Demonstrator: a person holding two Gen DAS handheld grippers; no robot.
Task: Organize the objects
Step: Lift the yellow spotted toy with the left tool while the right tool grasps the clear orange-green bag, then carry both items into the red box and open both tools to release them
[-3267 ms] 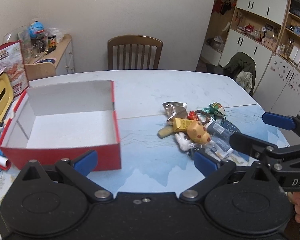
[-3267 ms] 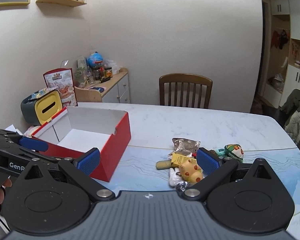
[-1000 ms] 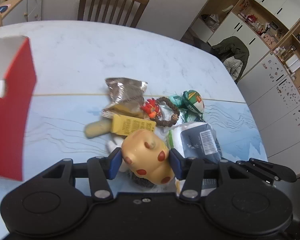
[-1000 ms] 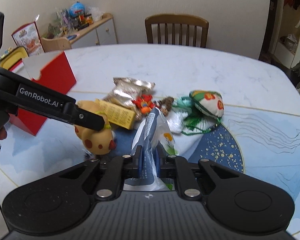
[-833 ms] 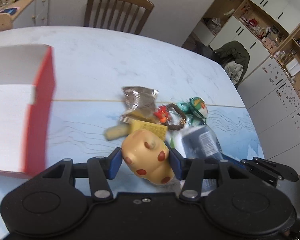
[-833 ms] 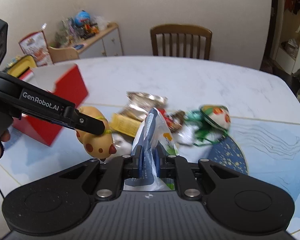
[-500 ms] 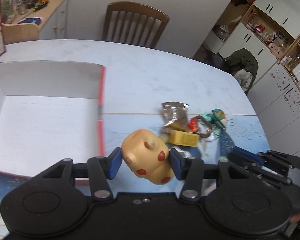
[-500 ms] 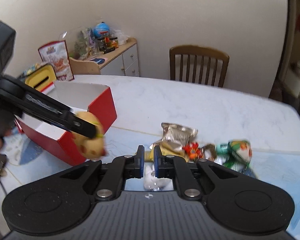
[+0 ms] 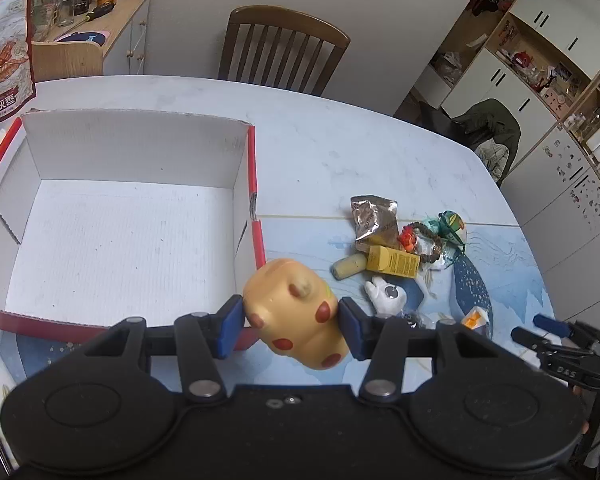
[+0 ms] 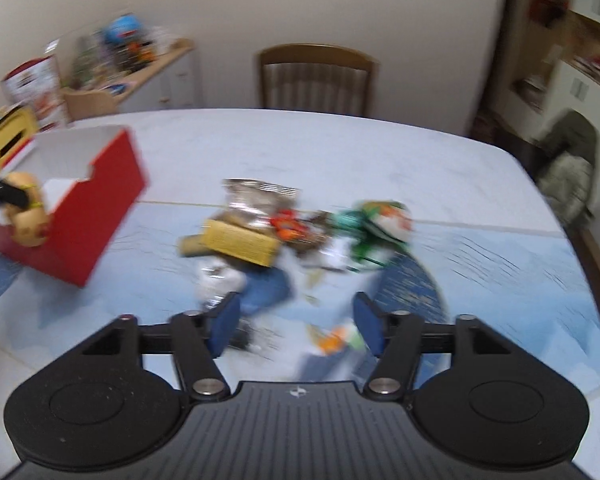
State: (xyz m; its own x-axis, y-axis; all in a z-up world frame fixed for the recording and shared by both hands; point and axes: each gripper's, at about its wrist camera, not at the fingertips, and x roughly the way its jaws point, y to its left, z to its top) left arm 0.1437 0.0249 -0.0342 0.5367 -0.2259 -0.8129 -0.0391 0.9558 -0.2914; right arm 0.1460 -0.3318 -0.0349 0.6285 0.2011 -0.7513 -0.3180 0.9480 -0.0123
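Observation:
My left gripper (image 9: 291,326) is shut on a yellow toy with red spots (image 9: 296,312) and holds it above the near right corner of the red cardboard box (image 9: 256,184). The box is white inside and holds nothing. The toy (image 10: 26,210) and box (image 10: 96,200) also show at the left of the blurred right wrist view. My right gripper (image 10: 296,326) is open and empty above the table, near a pile of small objects (image 10: 260,232). The blue and white pouch lies partly hidden below it (image 10: 332,340).
The pile (image 9: 396,252) holds a silver packet, a yellow carton, a bead bracelet, a green and white ball and a white toy. A wooden chair (image 9: 284,52) stands at the table's far side. A side cabinet (image 9: 80,40) with jars is at the far left.
My left gripper carried the yellow toy left from the pile to the box corner. My right gripper, which held the blue and white pouch, has opened and let it go.

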